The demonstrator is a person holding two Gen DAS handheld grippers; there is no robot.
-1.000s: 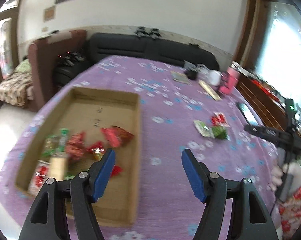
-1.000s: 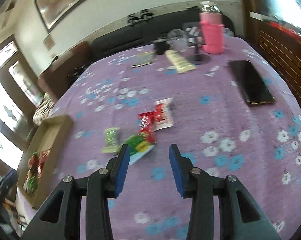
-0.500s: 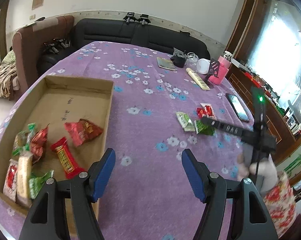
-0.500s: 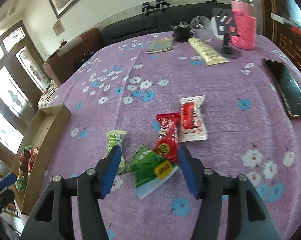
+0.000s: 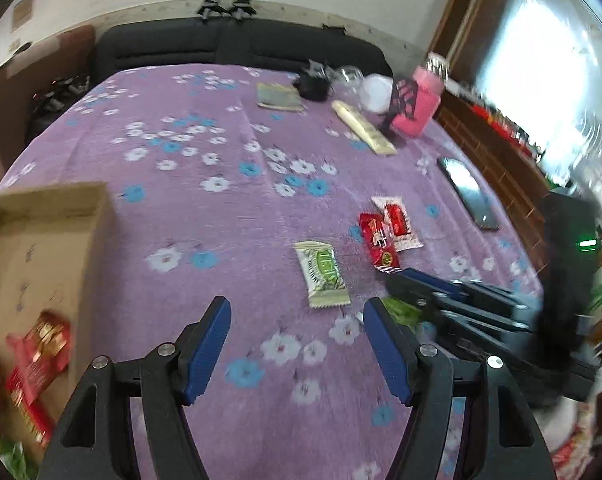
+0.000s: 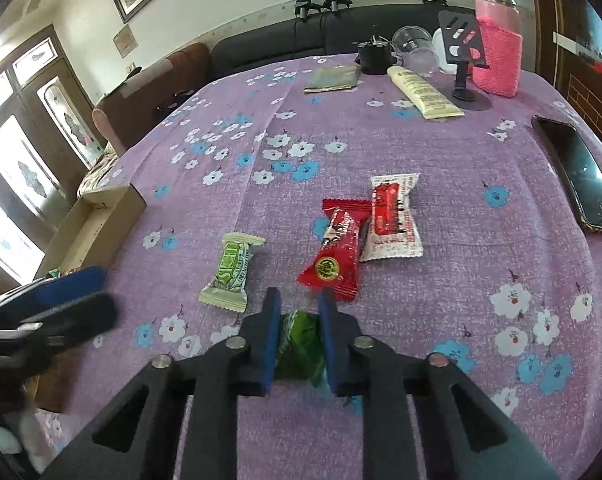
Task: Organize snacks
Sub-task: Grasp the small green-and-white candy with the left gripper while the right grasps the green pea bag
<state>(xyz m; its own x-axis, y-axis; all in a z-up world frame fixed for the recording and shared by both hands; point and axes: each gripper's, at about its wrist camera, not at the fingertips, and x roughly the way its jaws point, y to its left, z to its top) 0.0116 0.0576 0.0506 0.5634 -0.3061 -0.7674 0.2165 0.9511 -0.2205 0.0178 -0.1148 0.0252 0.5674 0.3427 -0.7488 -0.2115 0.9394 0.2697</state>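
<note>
Pinching the crinkly green foil snack packet flat on the purple flowered bench, our right gripper has jaws clenched; our left gripper, released, hovers toward the pale-green wrapped bar, leaving the brown cardboard box for sorting.

The cardboard box sits at the table's left edge with snack packets inside. Near the middle lie three snacks, side by side. The phone lies by the right edge, and the bottle stands at the far right corner.
</note>
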